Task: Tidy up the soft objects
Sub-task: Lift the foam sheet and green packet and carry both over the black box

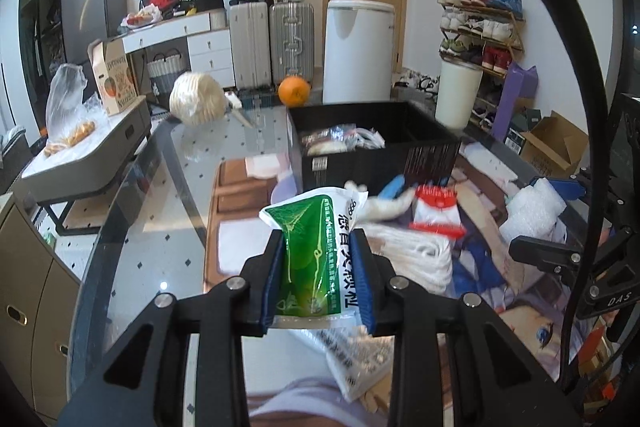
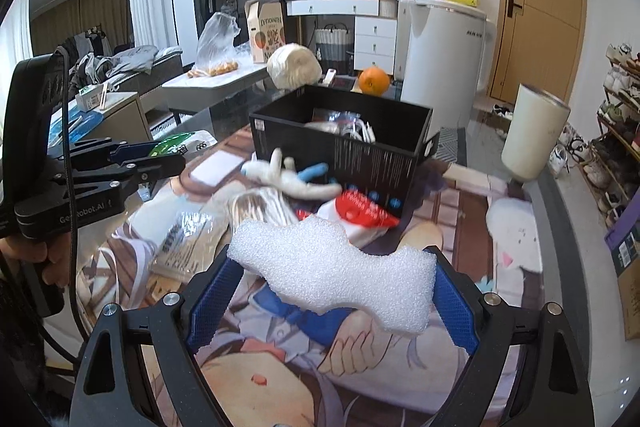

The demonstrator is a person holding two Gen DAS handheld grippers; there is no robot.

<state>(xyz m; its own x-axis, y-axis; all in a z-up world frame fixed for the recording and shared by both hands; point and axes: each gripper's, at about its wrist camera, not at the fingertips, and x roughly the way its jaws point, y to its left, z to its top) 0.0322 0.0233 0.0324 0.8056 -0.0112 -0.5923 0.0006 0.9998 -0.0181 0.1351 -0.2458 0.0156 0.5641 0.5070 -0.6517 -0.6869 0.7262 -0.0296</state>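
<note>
My left gripper is shut on a green and white plastic packet and holds it above the table. It also shows in the right wrist view at the left, with the packet in it. My right gripper holds a white foam piece between its blue pads, above the printed mat. The foam also shows in the left wrist view. A black box with bagged items stands behind. A white and blue plush toy, a red and white pack and white rope lie before it.
A white yarn ball and an orange sit at the far end of the glass table. A white cylinder cup stands at the right. A clear bag with printed paper lies at the left of the mat.
</note>
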